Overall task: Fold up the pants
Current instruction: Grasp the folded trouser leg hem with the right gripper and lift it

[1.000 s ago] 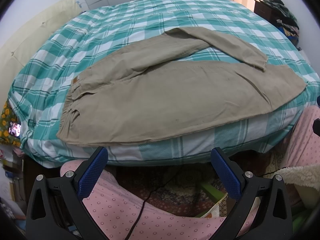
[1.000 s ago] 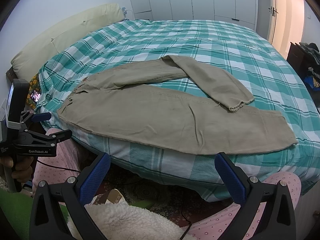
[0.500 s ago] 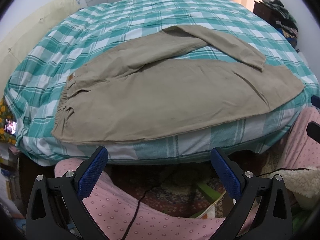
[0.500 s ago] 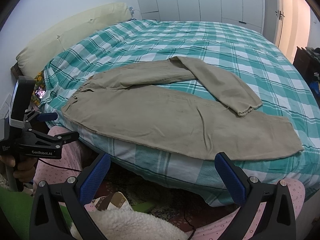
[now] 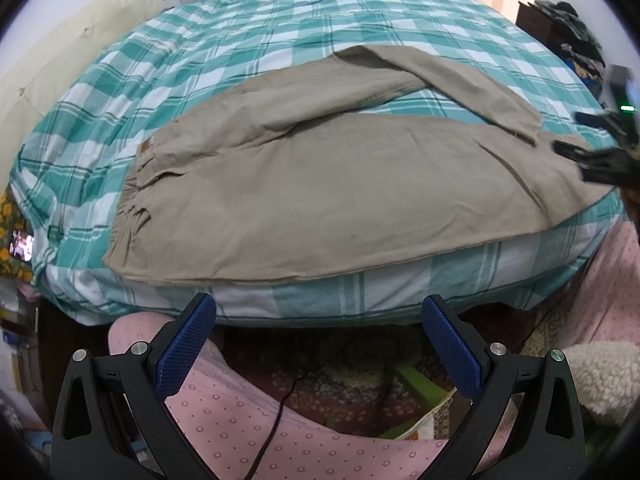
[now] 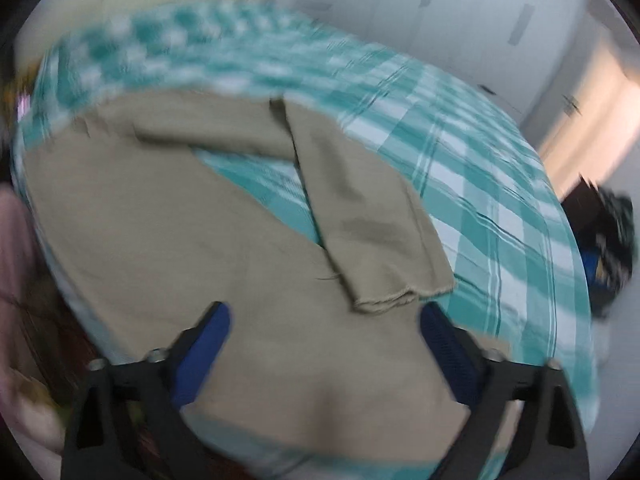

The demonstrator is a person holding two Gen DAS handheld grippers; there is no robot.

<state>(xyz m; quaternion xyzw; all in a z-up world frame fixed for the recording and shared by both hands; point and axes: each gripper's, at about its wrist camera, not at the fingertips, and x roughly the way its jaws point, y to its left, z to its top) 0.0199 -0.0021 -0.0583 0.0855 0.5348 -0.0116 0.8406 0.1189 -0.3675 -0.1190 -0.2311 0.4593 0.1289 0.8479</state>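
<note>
While closing, right gripper (image 6: 324,320) jaws astride flat pants (image 6: 168,240) hem.

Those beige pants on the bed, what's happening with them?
A person holding a gripper in each hand is starting to fold the pants, spread on the checked bed cover with one leg bent across. The right gripper is over the leg ends, jaws closing, not yet pinching cloth. The left gripper hangs open off the bed's edge.

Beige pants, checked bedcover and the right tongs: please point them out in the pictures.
beige pants (image 5: 320,200), left wrist view, on the wide near leg.
checked bedcover (image 5: 280,16), left wrist view, on bare cloth beyond the pants.
right tongs (image 6: 324,344), right wrist view, midway between the blue fingertips.
</note>
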